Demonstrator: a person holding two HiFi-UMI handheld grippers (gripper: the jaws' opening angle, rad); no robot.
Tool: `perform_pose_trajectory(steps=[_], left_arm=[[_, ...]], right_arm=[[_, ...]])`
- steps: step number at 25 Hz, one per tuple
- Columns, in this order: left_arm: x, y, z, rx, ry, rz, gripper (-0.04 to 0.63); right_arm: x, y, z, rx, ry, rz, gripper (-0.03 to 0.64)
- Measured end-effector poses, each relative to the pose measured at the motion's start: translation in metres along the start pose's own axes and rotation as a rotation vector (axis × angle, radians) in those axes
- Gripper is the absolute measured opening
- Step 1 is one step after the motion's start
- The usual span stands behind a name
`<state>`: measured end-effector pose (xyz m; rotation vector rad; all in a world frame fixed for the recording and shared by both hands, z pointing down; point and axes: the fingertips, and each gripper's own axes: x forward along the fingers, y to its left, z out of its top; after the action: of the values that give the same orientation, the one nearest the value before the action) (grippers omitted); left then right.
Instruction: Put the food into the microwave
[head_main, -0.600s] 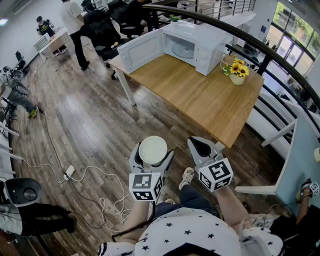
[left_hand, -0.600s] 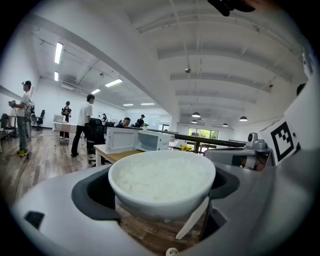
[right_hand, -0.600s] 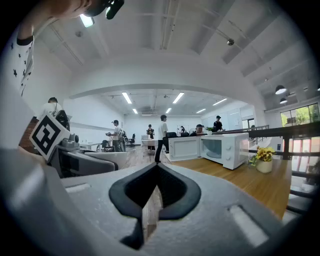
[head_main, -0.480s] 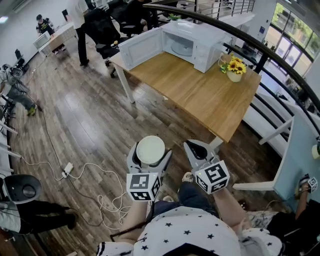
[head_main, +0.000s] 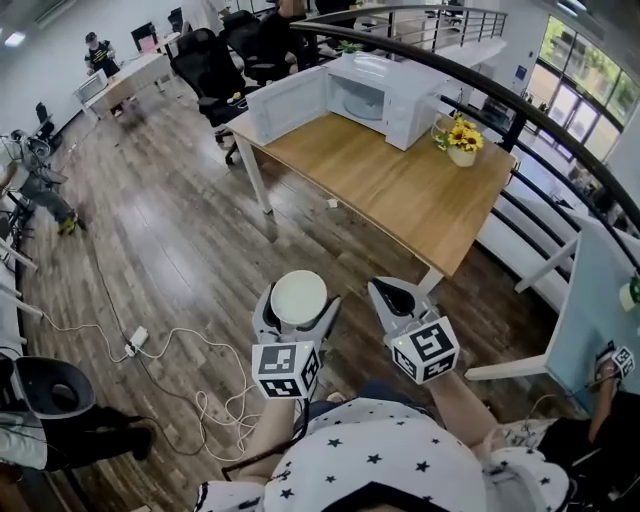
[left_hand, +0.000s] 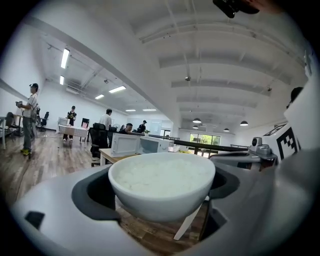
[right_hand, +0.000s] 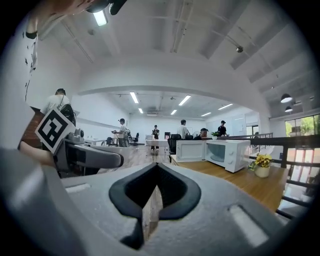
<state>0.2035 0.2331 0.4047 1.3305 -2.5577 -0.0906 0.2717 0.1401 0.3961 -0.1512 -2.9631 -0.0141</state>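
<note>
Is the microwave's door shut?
No, the microwave on the table has its door swung wide open.

The underside of the bowl (left_hand: 161, 185) is hidden by the left gripper (head_main: 298, 300). The inside of the microwave (head_main: 375, 95) is shown too small to be read. The person's torso (head_main: 375, 460) is cut off by the bottom edge.

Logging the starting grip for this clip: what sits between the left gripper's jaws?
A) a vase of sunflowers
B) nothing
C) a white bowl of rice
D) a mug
C: the left gripper is closed around the white bowl of rice, whose sides its jaws cradle in its own view.
</note>
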Motion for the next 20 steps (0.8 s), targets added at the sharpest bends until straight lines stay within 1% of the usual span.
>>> perform_pose_trajectory(steps=[6, 11, 20], left_arm=[[-0.011, 0.006, 0.000, 0.020, 0.003, -0.008, 0.526], [-0.021, 0.015, 0.000, 0.020, -0.006, -0.015, 0.526], [-0.021, 0.028, 0.001, 0.005, -0.005, -0.007, 0.526]], right_arm=[[-0.001, 0.015, 0.003, 0.070, -0.041, 0.014, 0.005], [0.001, 0.028, 0.001, 0.054, -0.045, -0.008, 0.005], [0.008, 0.032, -0.004, 0.063, -0.019, -0.010, 0.005]])
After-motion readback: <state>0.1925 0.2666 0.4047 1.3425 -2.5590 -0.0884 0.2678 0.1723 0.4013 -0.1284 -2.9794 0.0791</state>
